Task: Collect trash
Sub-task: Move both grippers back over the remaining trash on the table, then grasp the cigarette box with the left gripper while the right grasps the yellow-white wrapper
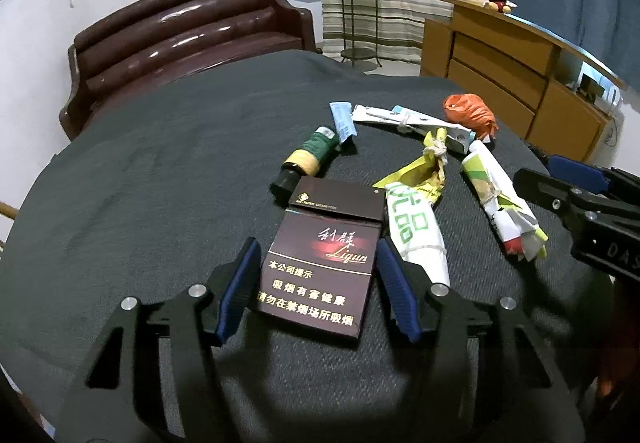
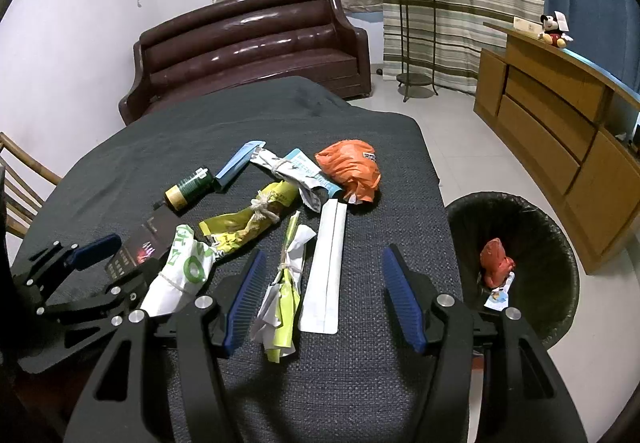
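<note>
A dark red cigarette pack [image 1: 320,267] lies flat on the dark cloth-covered table [image 1: 140,203]. My left gripper [image 1: 317,243] stands astride it, and a narrow gap shows along the left pad, so it is open. Beside the pack lie a white-green wrapper [image 1: 416,231], a yellow wrapper [image 1: 420,175], a green-yellow tube [image 1: 304,159] and an orange bag [image 1: 470,113]. My right gripper [image 2: 325,253] is open over a tied paper bundle [image 2: 286,283] and a long white packet [image 2: 326,267], touching neither. It also shows at the right edge of the left wrist view.
A bin with a black liner [image 2: 500,199] stands on the floor right of the table and holds a crumpled orange-red piece [image 2: 496,263]. A brown sofa [image 2: 248,43] is behind the table, a wooden cabinet [image 2: 560,115] at right, a plant stand [image 2: 416,35] between them.
</note>
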`<state>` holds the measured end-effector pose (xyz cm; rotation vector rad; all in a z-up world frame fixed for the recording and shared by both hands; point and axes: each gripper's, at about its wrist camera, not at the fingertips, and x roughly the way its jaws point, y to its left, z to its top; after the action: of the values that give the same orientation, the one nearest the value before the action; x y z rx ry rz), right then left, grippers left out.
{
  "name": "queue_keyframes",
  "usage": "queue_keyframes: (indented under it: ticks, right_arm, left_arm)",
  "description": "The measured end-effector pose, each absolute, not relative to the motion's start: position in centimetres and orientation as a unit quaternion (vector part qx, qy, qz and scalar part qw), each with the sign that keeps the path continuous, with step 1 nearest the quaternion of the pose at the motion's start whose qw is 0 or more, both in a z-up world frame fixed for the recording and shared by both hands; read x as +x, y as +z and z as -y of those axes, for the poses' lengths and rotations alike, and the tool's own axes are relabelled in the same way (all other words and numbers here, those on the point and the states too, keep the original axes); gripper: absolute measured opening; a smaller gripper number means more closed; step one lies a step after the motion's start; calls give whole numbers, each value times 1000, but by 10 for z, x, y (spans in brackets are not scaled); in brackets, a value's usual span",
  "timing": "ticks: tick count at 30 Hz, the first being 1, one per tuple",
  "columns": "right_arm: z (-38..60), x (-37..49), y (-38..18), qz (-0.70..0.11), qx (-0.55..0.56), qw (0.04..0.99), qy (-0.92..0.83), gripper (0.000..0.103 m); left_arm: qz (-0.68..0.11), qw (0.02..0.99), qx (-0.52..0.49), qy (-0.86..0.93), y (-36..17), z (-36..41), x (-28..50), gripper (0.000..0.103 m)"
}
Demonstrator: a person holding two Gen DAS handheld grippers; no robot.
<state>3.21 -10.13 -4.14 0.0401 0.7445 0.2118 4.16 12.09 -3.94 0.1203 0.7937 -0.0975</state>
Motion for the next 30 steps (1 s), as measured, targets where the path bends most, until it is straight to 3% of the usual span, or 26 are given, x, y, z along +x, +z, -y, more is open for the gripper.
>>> queue_keyframes:
  ticks: [3, 6, 8, 10, 12, 25, 30]
  right_arm:
    - [101, 32, -42, -364, 20, 925, 104, 59]
    - [100, 33, -42, -366, 18, 924, 106, 59]
    - [99, 32, -42, -366, 18, 924, 108, 59]
    - [97, 31, -42, -366, 15, 924, 109, 59]
    - [96, 31, -42, -366, 14, 924, 110, 59]
    - [85, 33, -45, -375, 2, 920, 111, 59]
    - [84, 36, -47, -382, 2, 918, 107, 50]
  left_arm:
    - [-382, 920, 67, -44, -39, -119, 42, 60]
    - [-379, 922, 69, -32, -39, -119, 47, 72]
    - [-385, 920, 63, -33, -39, -120, 52, 72]
    - [-386, 920, 60, -36, -39, -121, 53, 71]
    - [-388, 919, 58, -43, -40, -122, 53, 60]
    - [-363, 931, 34, -9, -28, -148, 31, 57]
    - [-355, 934, 25, 13, -21, -162, 30, 57]
